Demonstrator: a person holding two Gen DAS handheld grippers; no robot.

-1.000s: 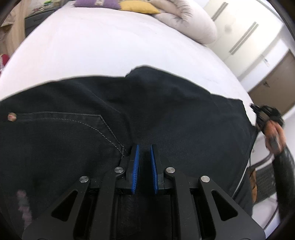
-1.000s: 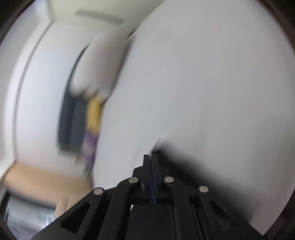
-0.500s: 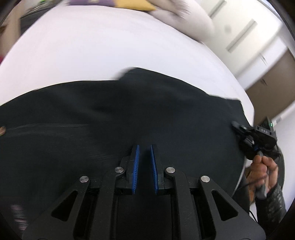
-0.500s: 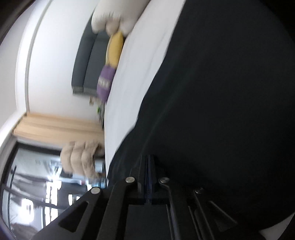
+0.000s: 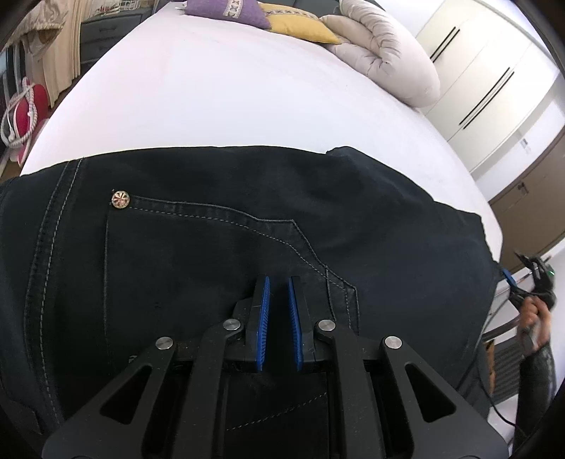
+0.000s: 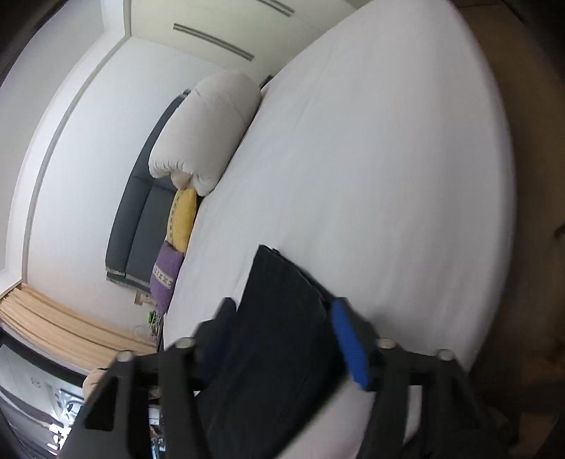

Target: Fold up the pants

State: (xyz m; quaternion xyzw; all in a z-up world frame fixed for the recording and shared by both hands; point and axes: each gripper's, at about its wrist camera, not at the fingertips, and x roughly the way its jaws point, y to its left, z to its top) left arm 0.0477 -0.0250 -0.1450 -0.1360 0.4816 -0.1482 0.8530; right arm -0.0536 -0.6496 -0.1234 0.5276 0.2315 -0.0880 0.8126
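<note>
Black denim pants (image 5: 370, 219) lie spread across the white bed (image 5: 229, 88), back pocket and a brass rivet (image 5: 120, 200) facing up. My left gripper (image 5: 278, 282) hovers low over the pocket area. Its blue pads (image 5: 263, 317) are nearly together, and I see no cloth pinched between them. In the right wrist view a folded end of the pants (image 6: 279, 353) rests on the sheet between my right gripper's (image 6: 282, 303) wide-apart fingers. These jaws are opening and the pads do not press on the cloth. The right gripper (image 5: 529, 282) and the hand holding it also show at the pants' right edge.
A rolled beige duvet (image 5: 385, 53), a yellow cushion (image 5: 296, 24) and a purple cushion (image 5: 222, 10) lie at the head of the bed. White wardrobe doors (image 5: 476, 88) stand to the right. A red bag (image 5: 24, 113) and curtains are on the left.
My right gripper was shut and now stands wide apart, and its view has swung back over the bed. My left gripper has slid left over the pants, so the pocket seam sits further right.
</note>
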